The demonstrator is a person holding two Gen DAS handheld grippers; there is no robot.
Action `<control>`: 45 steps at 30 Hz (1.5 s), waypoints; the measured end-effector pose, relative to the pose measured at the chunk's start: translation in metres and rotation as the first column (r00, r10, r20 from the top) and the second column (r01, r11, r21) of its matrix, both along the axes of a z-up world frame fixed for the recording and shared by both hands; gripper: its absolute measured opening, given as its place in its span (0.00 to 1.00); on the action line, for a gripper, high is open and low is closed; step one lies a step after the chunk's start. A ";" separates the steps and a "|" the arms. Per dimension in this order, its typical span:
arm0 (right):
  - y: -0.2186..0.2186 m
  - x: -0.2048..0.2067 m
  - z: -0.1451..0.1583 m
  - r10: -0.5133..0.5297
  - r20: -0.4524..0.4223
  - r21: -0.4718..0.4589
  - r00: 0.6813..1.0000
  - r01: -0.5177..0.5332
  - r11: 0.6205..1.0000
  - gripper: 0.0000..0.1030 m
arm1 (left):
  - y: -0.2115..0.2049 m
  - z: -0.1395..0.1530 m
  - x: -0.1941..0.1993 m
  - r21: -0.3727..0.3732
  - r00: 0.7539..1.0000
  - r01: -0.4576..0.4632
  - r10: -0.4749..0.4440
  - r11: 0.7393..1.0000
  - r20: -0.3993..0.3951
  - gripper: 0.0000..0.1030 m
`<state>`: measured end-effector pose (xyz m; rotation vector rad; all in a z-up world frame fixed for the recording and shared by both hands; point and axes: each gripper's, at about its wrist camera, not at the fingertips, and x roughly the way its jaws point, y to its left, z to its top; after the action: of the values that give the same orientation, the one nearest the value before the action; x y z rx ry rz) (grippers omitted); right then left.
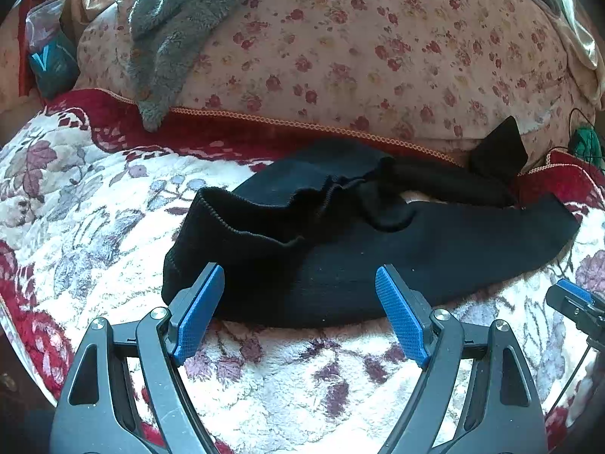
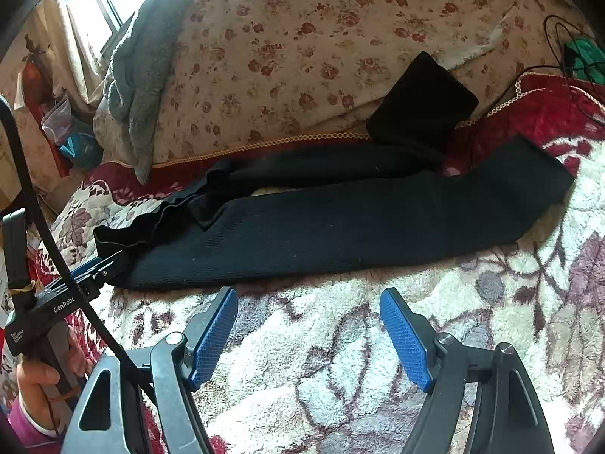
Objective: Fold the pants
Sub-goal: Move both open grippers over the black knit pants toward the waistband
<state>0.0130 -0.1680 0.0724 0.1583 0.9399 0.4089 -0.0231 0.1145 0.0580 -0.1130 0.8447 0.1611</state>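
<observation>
Looking down my left gripper, I see its blue pads spread wide with nothing between them, poised just over the near edge of the black pants. The pants lie lengthwise on the floral fleece blanket, in front of the rose-print pillow, waistband toward the left and rumpled open. I judge the knit soft, light and limp: it will sag and stretch, not hold a crease by itself. The ribbed waistband looks like the firmest place to pinch.

Through my right gripper, the pads also stand apart and empty, over bare blanket just short of the pants. One leg runs rightward to its cuff; the far leg's cuff leans up against the pillow. I would take that hem end. On the left gripper's body I read "GenRobo", cut off by a cable; the smaller print is illegible.
</observation>
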 end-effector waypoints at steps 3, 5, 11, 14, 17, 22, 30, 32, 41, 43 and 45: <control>0.000 0.000 -0.002 -0.001 -0.004 -0.002 1.000 0.001 1.000 0.74 | 0.001 -0.001 0.001 -0.004 1.000 -0.002 0.002 1.000 -0.006 0.81; 0.000 0.001 -0.004 0.001 -0.013 -0.006 1.000 -0.001 1.000 0.74 | 0.002 -0.002 0.002 -0.005 1.000 -0.003 0.003 1.000 -0.011 0.81; -0.002 0.003 -0.008 -0.006 -0.026 -0.001 1.000 0.006 1.000 0.74 | 0.007 -0.006 0.004 -0.015 1.000 -0.013 0.013 1.000 -0.022 0.81; -0.002 0.004 -0.008 -0.008 -0.025 -0.003 1.000 0.008 1.000 0.74 | 0.007 -0.007 0.004 -0.018 1.000 -0.016 0.015 1.000 -0.023 0.81; -0.003 0.004 -0.008 -0.009 -0.024 0.002 1.000 0.009 1.000 0.74 | 0.007 -0.007 0.004 -0.016 1.000 -0.014 0.013 1.000 -0.022 0.81; -0.004 0.004 -0.009 -0.014 -0.029 0.000 0.999 0.014 1.000 0.74 | 0.007 -0.007 0.004 -0.016 1.000 -0.015 0.015 1.000 -0.024 0.81; -0.002 0.007 -0.012 -0.010 -0.045 -0.001 0.999 0.010 1.000 0.74 | 0.010 -0.009 0.005 -0.006 0.999 -0.016 0.016 1.000 -0.029 0.81; -0.002 0.007 -0.013 -0.011 -0.046 -0.002 0.999 0.010 1.000 0.74 | 0.012 -0.011 0.006 0.003 0.999 -0.011 0.011 1.000 -0.035 0.81; 0.003 0.013 -0.013 -0.007 -0.052 0.007 0.999 0.007 1.000 0.74 | 0.017 -0.018 0.017 0.126 0.997 0.045 -0.036 0.991 -0.071 0.81; 0.006 0.016 -0.013 -0.004 -0.059 0.014 0.998 0.005 1.000 0.74 | 0.017 -0.020 0.021 0.153 0.996 0.056 -0.044 0.987 -0.081 0.81; 0.008 0.019 -0.014 -0.001 -0.068 0.016 0.998 0.002 1.000 0.74 | 0.017 -0.020 0.025 0.173 0.995 0.072 -0.059 0.982 -0.081 0.81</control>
<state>0.0315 -0.1604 0.0586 0.1884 1.0033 0.4121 0.0015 0.1317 0.0380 0.0869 0.9042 0.1779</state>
